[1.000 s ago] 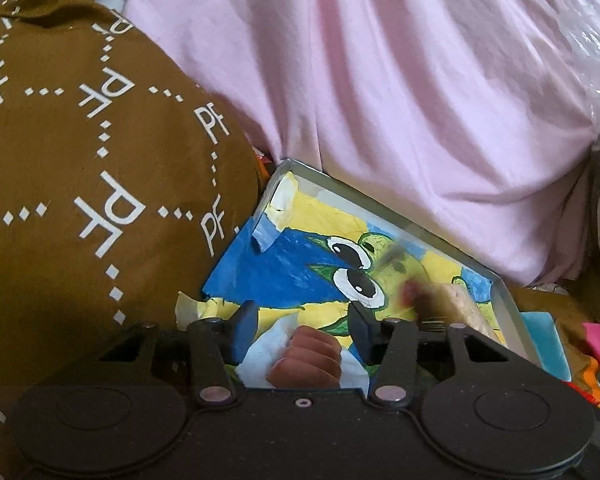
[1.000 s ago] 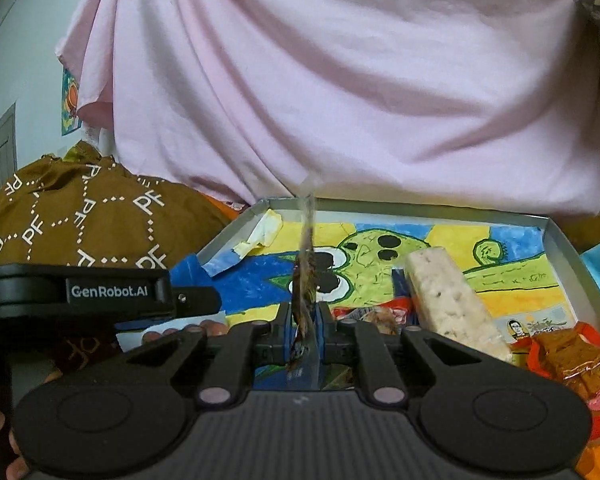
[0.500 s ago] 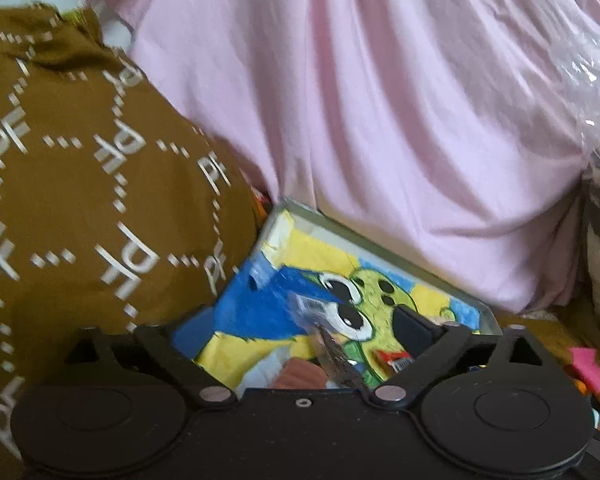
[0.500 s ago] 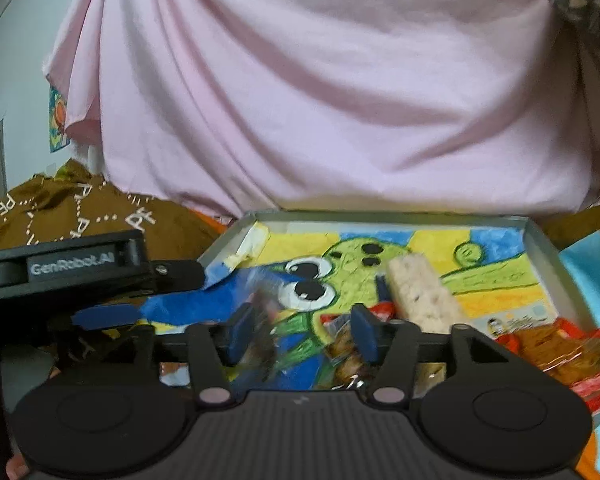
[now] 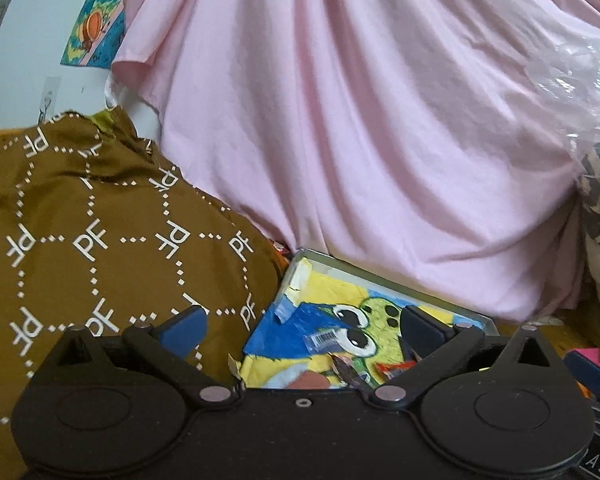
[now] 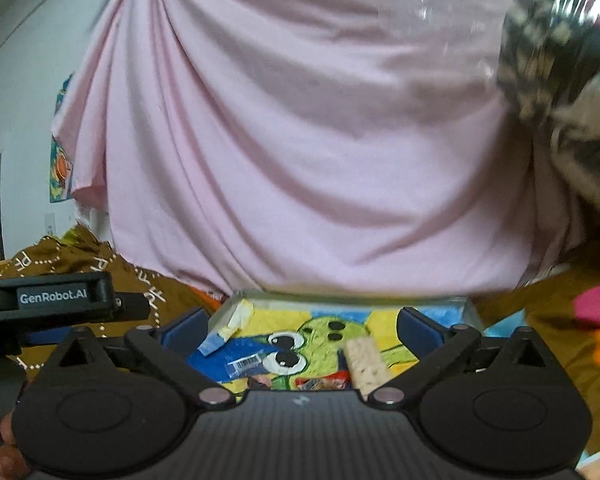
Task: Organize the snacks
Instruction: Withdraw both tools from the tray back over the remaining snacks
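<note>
Jaws on both grippers stand spread wide with nothing pinched between them. On the left gripper (image 5: 302, 330) they are opening a last little bit, and on the right gripper (image 6: 300, 326) they are opening fast; each frames the tray (image 5: 384, 276) lying beyond and below.

Several snacks lie in that shallow, grey-rimmed tray, whose floor is a painted picture of a green cartoon creature with big eyes on yellow and blue. A clear wrapper with a barcode (image 6: 246, 363) lies flat on the blue patch beside the eyes. A pale puffed-rice bar (image 6: 365, 360) lies lengthwise to its right, and a red-orange packet (image 6: 324, 381) sits just in front of the bar, partly hidden by the gripper body. From the left wrist the same barcode wrapper (image 5: 326, 337) shows, with a dark slim packet (image 5: 346, 368) near the tray's front edge.

A brown cloth printed with white letters (image 5: 100, 232) bulges against the tray's left side. A pink sheet (image 5: 360, 120) hangs behind the tray. A fingertip (image 6: 2, 460) shows at the lower left of the right wrist view.
</note>
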